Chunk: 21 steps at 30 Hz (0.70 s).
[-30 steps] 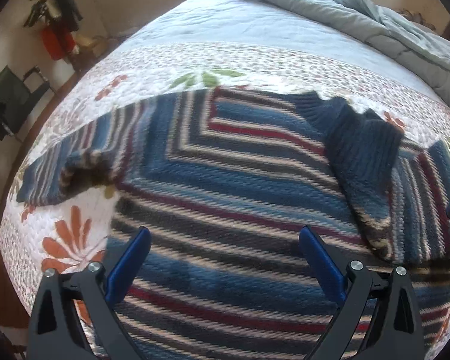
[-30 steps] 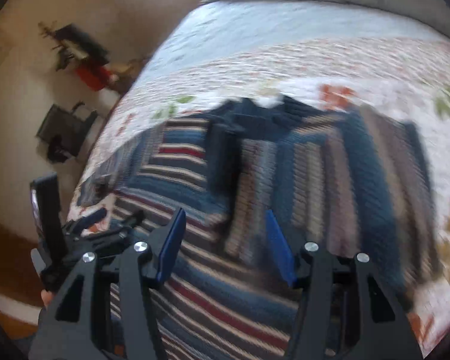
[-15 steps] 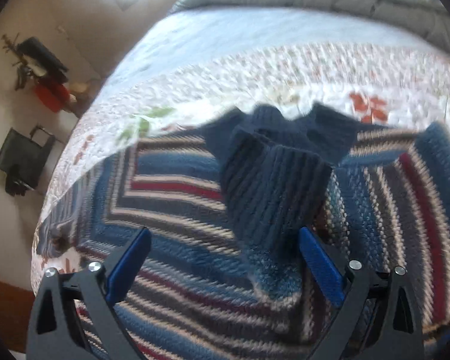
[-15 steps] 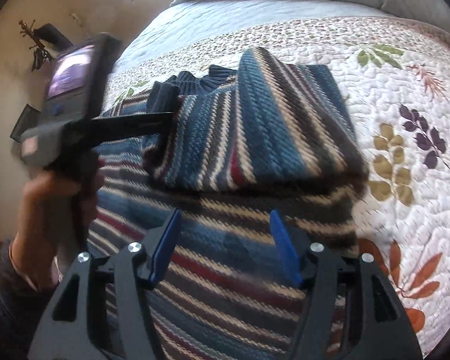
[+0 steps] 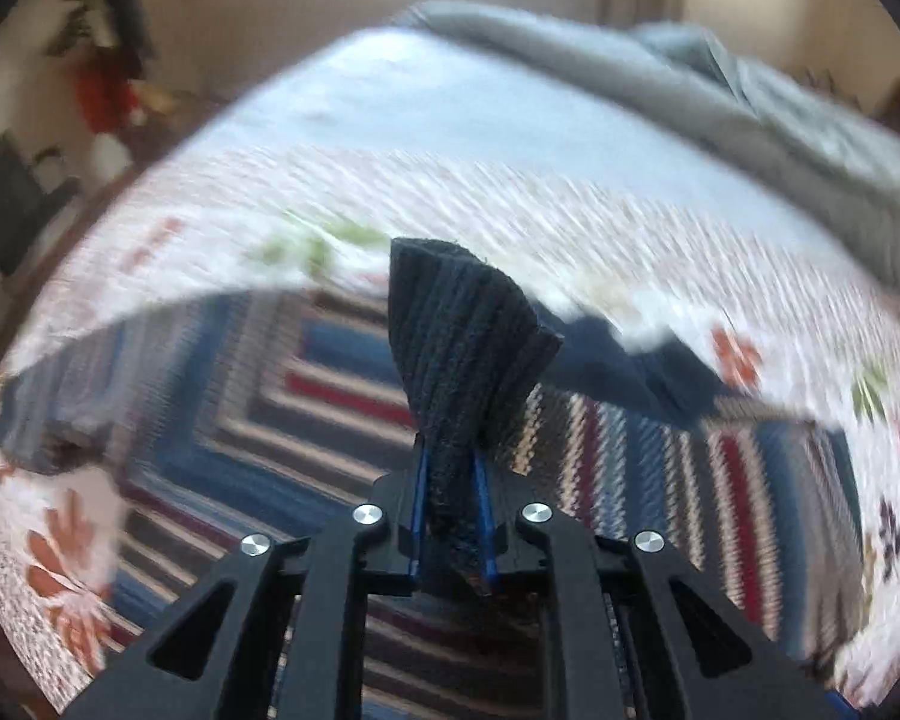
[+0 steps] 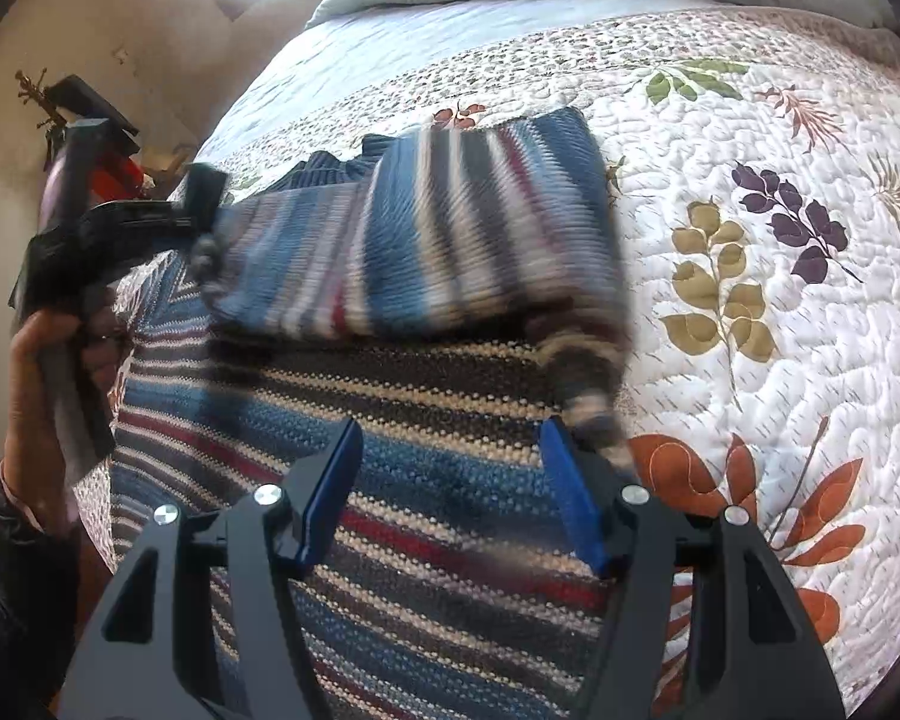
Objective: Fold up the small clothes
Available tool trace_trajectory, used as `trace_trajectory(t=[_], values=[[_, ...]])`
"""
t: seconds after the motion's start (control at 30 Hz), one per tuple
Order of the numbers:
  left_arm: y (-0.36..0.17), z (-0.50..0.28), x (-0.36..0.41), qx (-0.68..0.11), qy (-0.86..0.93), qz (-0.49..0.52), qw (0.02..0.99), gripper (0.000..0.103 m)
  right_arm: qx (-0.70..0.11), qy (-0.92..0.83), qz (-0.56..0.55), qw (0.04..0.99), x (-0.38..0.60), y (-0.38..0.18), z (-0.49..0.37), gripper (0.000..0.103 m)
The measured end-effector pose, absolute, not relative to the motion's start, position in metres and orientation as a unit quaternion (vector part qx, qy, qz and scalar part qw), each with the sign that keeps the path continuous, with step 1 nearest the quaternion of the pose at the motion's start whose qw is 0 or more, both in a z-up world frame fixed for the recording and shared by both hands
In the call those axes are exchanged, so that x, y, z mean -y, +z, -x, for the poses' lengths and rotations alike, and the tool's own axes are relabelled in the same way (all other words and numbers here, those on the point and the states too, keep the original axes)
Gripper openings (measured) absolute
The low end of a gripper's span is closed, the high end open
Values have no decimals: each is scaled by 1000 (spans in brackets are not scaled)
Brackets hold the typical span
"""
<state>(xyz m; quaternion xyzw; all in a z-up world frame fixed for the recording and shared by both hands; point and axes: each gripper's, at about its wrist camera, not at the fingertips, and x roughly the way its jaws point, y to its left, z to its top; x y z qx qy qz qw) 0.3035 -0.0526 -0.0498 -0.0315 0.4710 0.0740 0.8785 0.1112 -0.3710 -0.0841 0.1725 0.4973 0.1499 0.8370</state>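
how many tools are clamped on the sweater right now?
1. The left tool is shut on the striped sweater's navy cuff. The right tool hangs open above the sweater body.

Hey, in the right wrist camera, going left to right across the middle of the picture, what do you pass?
Person's left hand → left gripper clamping the sleeve cuff → folded-over striped sleeve → olive leaf print on the floral quilt.

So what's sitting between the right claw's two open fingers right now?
In the right wrist view, the right claw is open, and only the flat body of the striped sweater lies between its fingers, ungripped.
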Motion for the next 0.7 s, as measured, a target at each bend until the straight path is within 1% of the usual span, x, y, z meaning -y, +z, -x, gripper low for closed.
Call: trace_trajectory(t=[0.07, 0.1, 0.13, 0.2, 0.23, 0.27, 0.33, 0.4, 0.47, 0.57, 0.63, 0.7], values=[[-52, -306, 34, -468, 72, 34, 880, 15, -497, 150, -172, 837, 370, -84, -113, 64], [-59, -309, 28, -480, 67, 31, 874, 19, -500, 153, -175, 834, 369, -85, -116, 64], [-69, -311, 25, -493, 62, 28, 867, 24, -503, 154, -180, 831, 369, -86, -119, 65], [-86, -310, 19, -514, 54, 27, 856, 26, -511, 157, -203, 820, 369, -90, -125, 65], [-90, -307, 16, -516, 49, 32, 855, 29, -513, 157, -213, 816, 370, -91, -127, 64], [-90, -301, 13, -514, 42, 40, 856, 33, -511, 148, -209, 820, 370, -89, -127, 63], [-85, -288, 7, -500, 29, 60, 863, 62, -507, 119, -167, 837, 367, -82, -129, 63], [-77, -277, 2, -489, 17, 77, 869, 70, -499, 77, -93, 858, 360, -77, -132, 64], [-72, -269, -4, -486, 10, 93, 869, 72, -499, 73, -77, 860, 359, -75, -138, 64], [-68, -267, -15, -486, 34, 105, 867, 73, -508, 103, -151, 842, 373, -75, -158, 71], [-67, -268, -28, -487, 58, 118, 863, 73, -513, 104, -196, 829, 386, -76, -179, 72], [-68, -275, -40, -489, 73, 125, 860, 73, -521, 103, -201, 823, 390, -79, -198, 72]])
